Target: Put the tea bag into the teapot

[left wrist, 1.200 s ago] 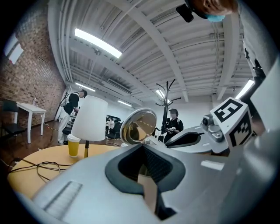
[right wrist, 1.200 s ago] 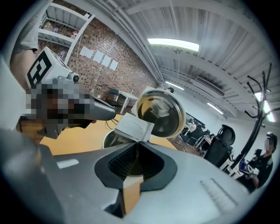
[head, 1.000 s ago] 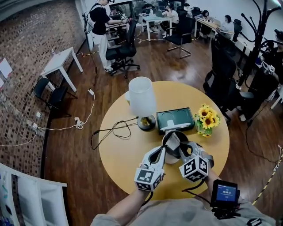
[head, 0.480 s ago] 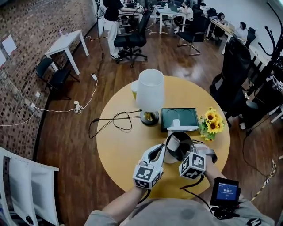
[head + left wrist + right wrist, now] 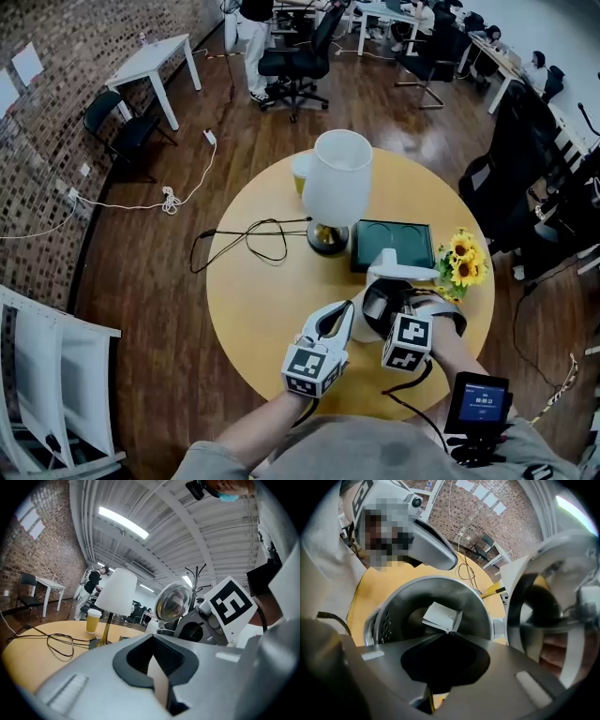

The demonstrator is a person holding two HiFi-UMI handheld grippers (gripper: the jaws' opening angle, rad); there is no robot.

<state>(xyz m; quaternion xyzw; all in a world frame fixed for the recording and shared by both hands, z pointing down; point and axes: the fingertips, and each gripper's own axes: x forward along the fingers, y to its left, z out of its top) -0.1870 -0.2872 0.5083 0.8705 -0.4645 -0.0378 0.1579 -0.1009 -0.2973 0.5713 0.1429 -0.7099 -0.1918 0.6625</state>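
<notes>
Open-plan office: brick wall, wooden floor, white desks, black swivel chairs, seated workers, ceiling strip lights.

A brick wall borders the dark wooden floor (cables trail across it). A white table and black office chairs stand beyond.

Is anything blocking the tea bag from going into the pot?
Nothing visible: the lid stands open to one side, and the tea bag, pinched by the right gripper, hangs over the open teapot.
</notes>
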